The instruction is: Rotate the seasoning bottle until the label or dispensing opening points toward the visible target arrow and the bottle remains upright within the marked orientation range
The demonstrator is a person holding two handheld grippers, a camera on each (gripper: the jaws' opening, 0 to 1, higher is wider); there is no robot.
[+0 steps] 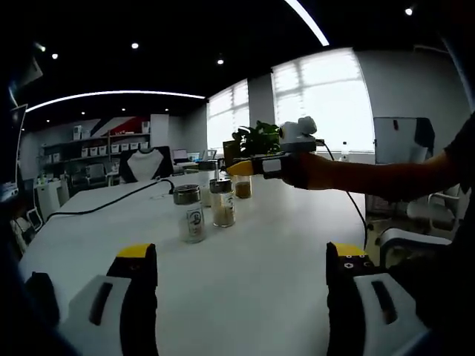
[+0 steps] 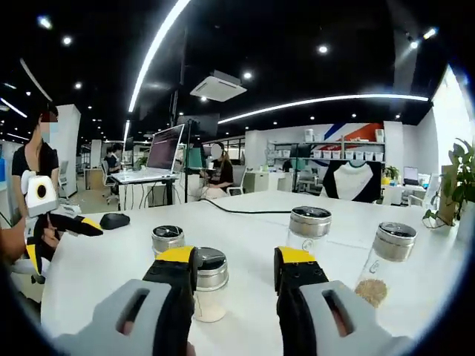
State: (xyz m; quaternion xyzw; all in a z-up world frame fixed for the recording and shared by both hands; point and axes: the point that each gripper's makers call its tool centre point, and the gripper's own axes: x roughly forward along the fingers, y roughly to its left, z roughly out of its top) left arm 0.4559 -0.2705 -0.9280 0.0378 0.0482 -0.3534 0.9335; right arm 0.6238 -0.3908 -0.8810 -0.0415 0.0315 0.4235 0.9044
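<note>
White office table (image 2: 96, 267) is carrying four clear glass seasoning bottles with silver metal lids.

Right gripper (image 2: 235, 268) is hovering spread beside the nearest seasoning bottle (image 2: 210, 285); left gripper (image 1: 241, 265) is waiting spread, well apart from the bottles.

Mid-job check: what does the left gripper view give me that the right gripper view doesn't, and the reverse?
Left gripper view: the right gripper seen from the side, held above the table, with bright windows behind.

Right gripper view: the nearest bottle standing in the gap between its open jaws, apparently untouched, plus a mouse, a monitor and the left gripper at the side.

Both: the white table, the seasoning bottles, a black cable and a plant.
</note>
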